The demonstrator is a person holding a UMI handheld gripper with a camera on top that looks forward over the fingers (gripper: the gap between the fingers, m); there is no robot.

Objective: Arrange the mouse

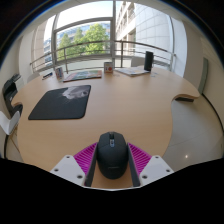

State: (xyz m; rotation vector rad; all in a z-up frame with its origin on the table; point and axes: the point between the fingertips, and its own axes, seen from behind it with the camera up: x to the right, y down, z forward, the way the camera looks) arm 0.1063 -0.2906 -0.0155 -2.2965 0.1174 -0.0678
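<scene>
A black mouse sits between the two fingers of the gripper, whose pink pads press against its sides, so the gripper is holding it just above or on the wooden table; which of the two cannot be told. The mouse's rear end is cut off from sight. Well ahead and to the left lies a dark mouse mat. Small items at the table's far edge are too tiny to identify.

The black computer mouse hides most of both magenta finger pads. Small objects on the wooden table's far edge, upper centre, are too small to identify.
</scene>
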